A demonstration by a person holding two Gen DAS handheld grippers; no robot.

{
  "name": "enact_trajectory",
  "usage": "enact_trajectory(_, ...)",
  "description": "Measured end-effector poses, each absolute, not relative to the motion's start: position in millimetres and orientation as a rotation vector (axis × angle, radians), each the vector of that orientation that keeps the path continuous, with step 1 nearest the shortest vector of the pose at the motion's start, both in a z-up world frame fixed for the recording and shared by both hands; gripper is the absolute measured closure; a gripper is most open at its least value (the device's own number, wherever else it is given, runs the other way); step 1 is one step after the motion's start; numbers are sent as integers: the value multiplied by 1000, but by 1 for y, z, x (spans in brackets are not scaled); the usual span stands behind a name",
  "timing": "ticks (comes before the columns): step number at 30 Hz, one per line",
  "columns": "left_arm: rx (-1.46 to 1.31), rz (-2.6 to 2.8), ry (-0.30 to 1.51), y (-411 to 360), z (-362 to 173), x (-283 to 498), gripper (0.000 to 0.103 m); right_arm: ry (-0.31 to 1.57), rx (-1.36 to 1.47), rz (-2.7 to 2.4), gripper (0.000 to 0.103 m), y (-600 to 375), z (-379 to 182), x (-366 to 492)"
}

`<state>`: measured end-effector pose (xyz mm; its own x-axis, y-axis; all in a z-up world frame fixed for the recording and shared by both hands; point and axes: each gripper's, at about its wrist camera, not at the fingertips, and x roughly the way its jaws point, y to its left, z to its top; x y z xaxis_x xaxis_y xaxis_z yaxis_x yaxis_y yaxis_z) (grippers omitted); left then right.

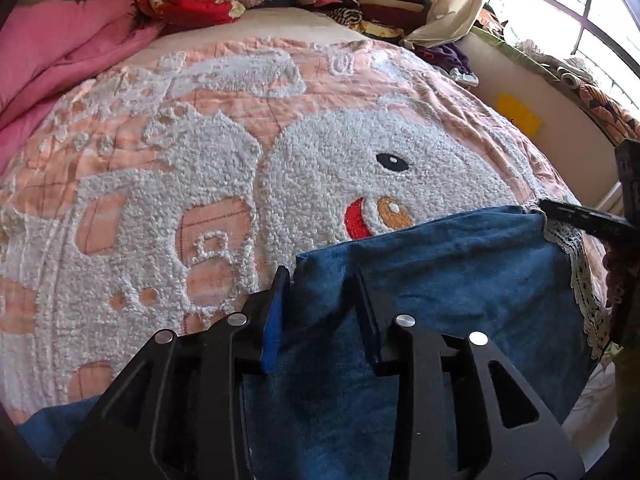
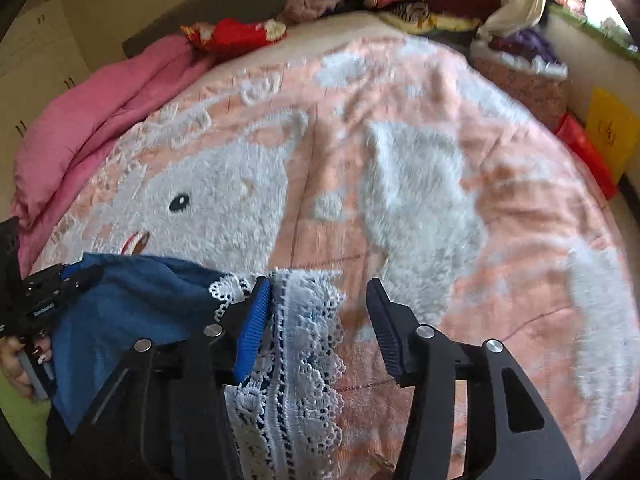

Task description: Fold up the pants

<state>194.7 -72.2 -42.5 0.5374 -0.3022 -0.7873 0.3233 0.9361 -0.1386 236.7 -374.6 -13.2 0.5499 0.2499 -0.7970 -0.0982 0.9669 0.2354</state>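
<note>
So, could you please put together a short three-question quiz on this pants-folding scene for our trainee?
1. True or false: the right hand-held gripper is clamped shut on the blue pants.
2. What white trim edges the pants?
3. Which lies along the bed's far left: A) pink quilt, B) green towel?

Key: 1. False, its jaws stand apart. 2. Lace. 3. A.

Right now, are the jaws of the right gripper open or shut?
Open. The right gripper shows a wide gap between its jaws; the pants' lace trim lies loosely in it.
</note>
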Motion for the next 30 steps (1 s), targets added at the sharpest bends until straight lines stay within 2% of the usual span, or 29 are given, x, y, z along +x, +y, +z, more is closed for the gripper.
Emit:
enact_trajectory(2,34,-374,936,-73,-44,194,79,988,207,253,64,-376,-20,239)
enact_trajectory(3,37,-378,937,-74,-44,194,89,987,227,286,77,-376,-21,238)
enact_trajectory(4,36,-389,939,-75,-43,192,97,986,234,307,83,-375,-20,236)
enact_trajectory(10,45,-378,814,-74,-13,182,99,812,245,338,87,-381,21,219)
enact_trajectory(15,41,-324,864,-79,-26,208,102,814,173,304,87,-373,17,241)
enact_trajectory(17,42,-315,898,-79,-41,214,101,873,117,261,86,-367,0,252)
enact_trajectory(21,29,-308,894,-74,-46,214,95,892,58,214,75,-363,-17,253)
enact_trajectory(22,14,-305,885,-72,-44,214,93,888,45,200,66,-363,-16,253)
enact_trajectory(24,-5,-292,864,-67,-39,211,86,880,34,169,57,-366,-13,251)
enact_trajectory(25,-15,-279,848,-62,-35,207,81,870,43,160,55,-370,-9,248)
enact_trajectory(27,-31,-258,819,-53,-25,201,79,835,65,141,52,-380,4,235)
enact_trajectory(28,-41,-242,798,-47,-18,197,75,820,71,132,48,-384,10,228)
enact_trajectory(30,-44,-215,772,-37,-8,188,67,797,90,117,47,-394,19,208)
